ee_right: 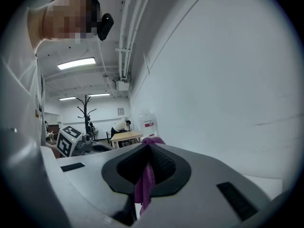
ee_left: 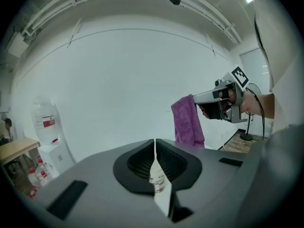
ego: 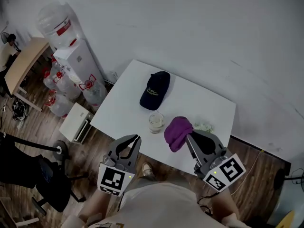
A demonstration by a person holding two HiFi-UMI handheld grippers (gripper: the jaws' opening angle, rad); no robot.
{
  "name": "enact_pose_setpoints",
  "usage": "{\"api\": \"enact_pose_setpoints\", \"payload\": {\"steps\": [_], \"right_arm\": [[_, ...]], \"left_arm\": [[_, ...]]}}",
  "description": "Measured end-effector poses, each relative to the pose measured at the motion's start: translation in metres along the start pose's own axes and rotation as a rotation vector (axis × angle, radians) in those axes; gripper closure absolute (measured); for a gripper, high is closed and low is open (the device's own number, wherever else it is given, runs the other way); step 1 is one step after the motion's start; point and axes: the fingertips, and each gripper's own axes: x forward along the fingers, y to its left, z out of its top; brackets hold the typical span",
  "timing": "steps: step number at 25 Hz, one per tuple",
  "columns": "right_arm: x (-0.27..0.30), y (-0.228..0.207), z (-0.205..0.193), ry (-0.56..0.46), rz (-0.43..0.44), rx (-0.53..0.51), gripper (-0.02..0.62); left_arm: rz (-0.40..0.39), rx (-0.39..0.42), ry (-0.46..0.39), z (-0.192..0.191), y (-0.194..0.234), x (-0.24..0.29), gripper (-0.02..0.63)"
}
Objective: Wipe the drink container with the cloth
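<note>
The person stands at the near edge of a white surface [ego: 204,103] with a gripper in each hand, both held low and pointing out over it. The drink container [ego: 156,122], a small clear jar with a label, stands upright on the surface towards its near edge. It lies ahead of the left gripper [ego: 134,141] and apart from it.

In the left gripper view, the left gripper's fingers [ee_left: 142,158] are pressed together with nothing between them. The jar shows only beyond them, through the slit below the tips.

The right gripper [ego: 190,137] has its fingers [ee_right: 164,163] closed on a purple cloth [ego: 178,131], with a fold of it pinched between the pads and hanging down. From the left gripper view, the cloth droops from those fingers over the near right part of the surface. I cannot tell whether its lower end touches the surface. In the head view the cloth sits just to the right of the jar.

Farther out on the surface, beyond the jar, lies a black cap [ego: 156,90] with pale lettering. A small crumpled pale thing [ego: 204,126] lies just right of the cloth.

To the far left a water dispenser [ego: 71,46] stands on the wooden floor, with spare water bottles [ego: 57,89] clustered beside it.
</note>
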Motion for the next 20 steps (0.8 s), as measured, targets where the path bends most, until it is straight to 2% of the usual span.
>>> {"api": "enact_pose_setpoints", "payload": {"steps": [8,13,14,16,18,20], "right_arm": [[0.015,-0.027,-0.024,0.074,-0.018,0.038,0.558],[0.025,-0.046,-0.027,0.099,0.012,0.038,0.558],[0.028,-0.05,-0.028,0.101,0.018,0.04,0.558],[0.032,-0.059,-0.03,0.104,0.027,0.055,0.558],[0.035,-0.068,-0.034,0.111,0.032,0.065,0.558],[0.038,-0.074,-0.038,0.123,0.042,0.069,0.558]], "left_arm": [[-0.004,-0.042,0.041,-0.022,0.009,0.031,0.578],[0.003,-0.085,0.036,-0.019,0.012,0.046,0.576],[-0.006,-0.087,0.029,-0.019,0.011,0.051,0.553],[-0.026,-0.082,0.032,-0.022,0.005,0.065,0.331],[-0.037,-0.076,0.054,-0.03,-0.002,0.08,0.259],[-0.052,-0.076,0.089,-0.043,-0.008,0.094,0.237]]}}
